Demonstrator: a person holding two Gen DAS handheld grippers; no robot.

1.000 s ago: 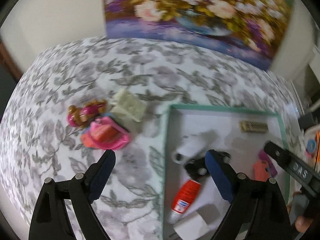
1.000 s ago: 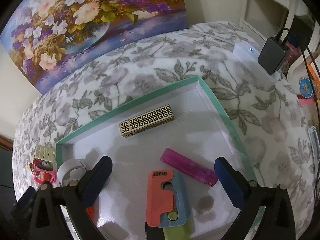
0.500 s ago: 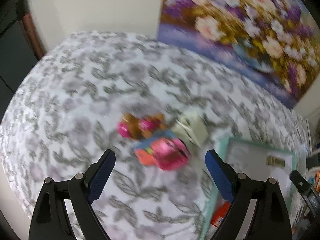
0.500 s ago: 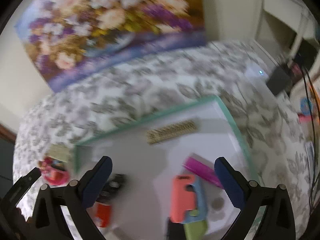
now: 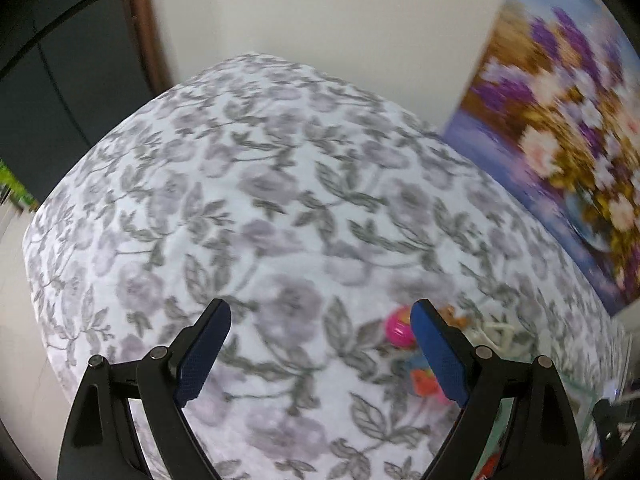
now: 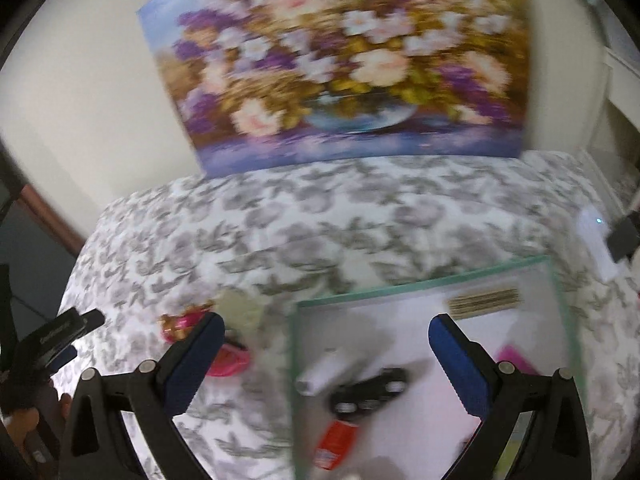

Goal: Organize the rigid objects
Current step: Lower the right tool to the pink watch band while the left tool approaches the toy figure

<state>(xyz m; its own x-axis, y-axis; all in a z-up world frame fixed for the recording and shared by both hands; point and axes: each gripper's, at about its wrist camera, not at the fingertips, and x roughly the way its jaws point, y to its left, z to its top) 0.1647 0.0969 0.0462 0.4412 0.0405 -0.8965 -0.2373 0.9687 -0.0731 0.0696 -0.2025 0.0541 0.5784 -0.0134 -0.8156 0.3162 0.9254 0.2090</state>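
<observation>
My left gripper is open and empty above the floral bedspread. Behind its right finger lie pink toys and a cream block, partly hidden and blurred. My right gripper is open and empty above the left part of the green-rimmed white tray. In the tray lie a white roll, a black toy car, a red-and-white tube, a gold patterned box and a pink lighter. The pink toys and cream block lie left of the tray.
A flower painting leans on the wall at the bed's far edge. A white device and a black charger sit at the far right. The left gripper shows at the left edge of the right wrist view.
Both views have swung left and tilted up. The left gripper moved off the tray, past the pink toys. The right gripper shifted toward the tray's left side. Both stay open.
</observation>
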